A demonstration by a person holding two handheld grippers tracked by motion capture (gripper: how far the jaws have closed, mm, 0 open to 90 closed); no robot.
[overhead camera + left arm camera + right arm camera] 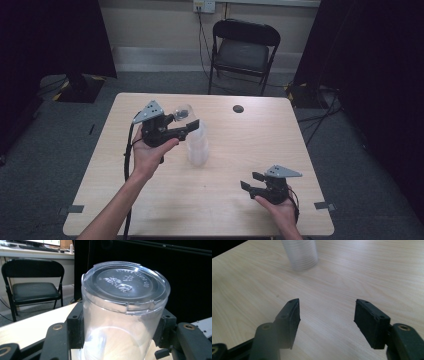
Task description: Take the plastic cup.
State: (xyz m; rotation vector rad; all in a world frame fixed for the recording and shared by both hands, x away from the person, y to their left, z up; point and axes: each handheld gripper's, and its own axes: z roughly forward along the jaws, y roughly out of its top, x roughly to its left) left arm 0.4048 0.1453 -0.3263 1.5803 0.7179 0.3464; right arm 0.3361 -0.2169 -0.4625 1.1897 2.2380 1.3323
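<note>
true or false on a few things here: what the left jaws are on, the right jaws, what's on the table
1. The left gripper grips a clear plastic cup stack by its sides. True.
2. The right gripper holds a cup. False: its jaws stand open with nothing between them, over the table.
3. The top cup in the left gripper view is upside down, base up. True.
4. A folding chair stands on the table. False: it stands on the floor beyond the table.
</note>
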